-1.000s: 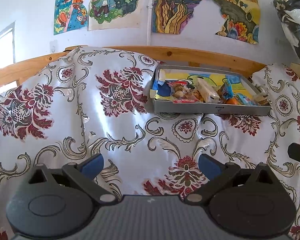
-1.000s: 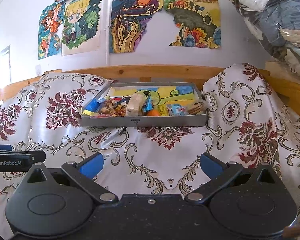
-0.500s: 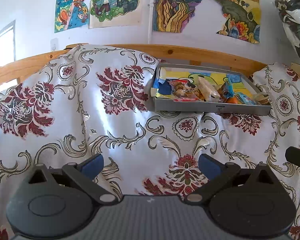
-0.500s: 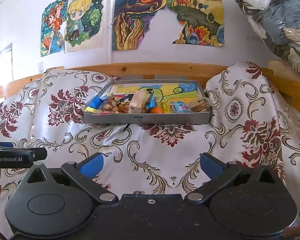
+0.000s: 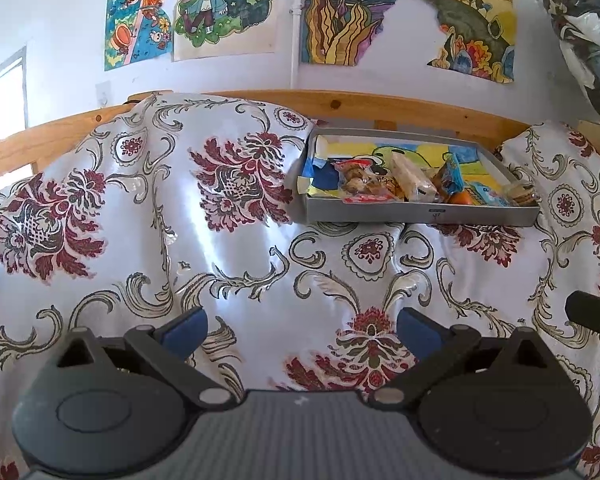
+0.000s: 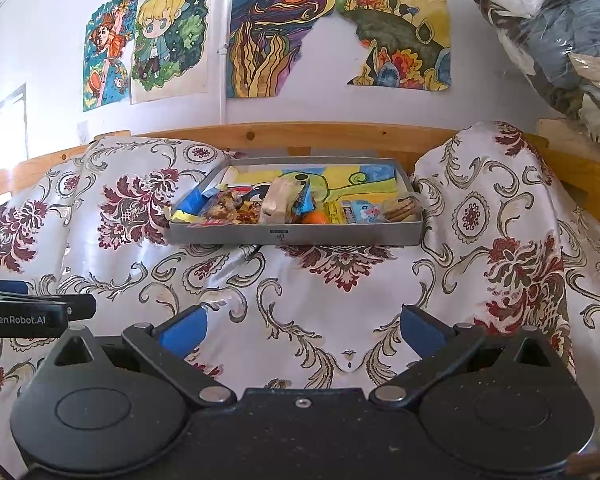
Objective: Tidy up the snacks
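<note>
- Both views are bright with daylight; a window (image 5: 4, 92) at the left edge is blown out to plain white, and it shows the same way in the right wrist view (image 6: 4, 128).
- The satin cloth (image 5: 236, 248) carries strong white glare in streaks across its folds, washing out the pattern there.
- Shadows are soft; the darkest lie under the tray's (image 6: 296, 236) near wall and in the cloth's creases.
- Fisheye distortion is heavy: the wooden rail (image 5: 380, 104) bows into an arc, and the corners fall off to black.
- Focus is sharp at the centre, with the posters (image 6: 276, 36) crisp; detail softens toward the edges.
</note>
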The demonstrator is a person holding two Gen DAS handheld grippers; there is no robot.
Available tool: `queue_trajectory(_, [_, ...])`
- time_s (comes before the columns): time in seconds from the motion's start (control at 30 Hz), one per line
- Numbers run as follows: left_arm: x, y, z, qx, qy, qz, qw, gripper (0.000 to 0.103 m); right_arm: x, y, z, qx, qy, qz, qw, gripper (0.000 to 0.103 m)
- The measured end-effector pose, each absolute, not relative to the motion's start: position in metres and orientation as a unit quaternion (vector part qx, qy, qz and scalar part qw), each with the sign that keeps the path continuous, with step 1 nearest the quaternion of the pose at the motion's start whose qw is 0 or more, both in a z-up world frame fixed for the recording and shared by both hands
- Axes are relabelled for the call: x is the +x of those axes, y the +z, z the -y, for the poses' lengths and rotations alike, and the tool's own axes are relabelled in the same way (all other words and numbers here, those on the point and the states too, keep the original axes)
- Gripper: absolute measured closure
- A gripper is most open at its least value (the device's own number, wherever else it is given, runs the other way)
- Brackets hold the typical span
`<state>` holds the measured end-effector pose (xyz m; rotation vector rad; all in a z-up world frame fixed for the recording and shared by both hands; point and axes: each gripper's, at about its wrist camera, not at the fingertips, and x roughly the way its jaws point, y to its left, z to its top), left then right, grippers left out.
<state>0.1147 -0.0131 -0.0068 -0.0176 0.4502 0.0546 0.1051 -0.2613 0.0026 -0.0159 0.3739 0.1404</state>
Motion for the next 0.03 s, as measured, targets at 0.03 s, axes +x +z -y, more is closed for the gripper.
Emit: queue_trajectory(0.03, [0.1148,-0.0072,0.0129,-0.009,0.028,-0.224,0.974,0.001,0.105,0.0023,0.2612,-0.008,0.07,-0.187,0.98,0.001])
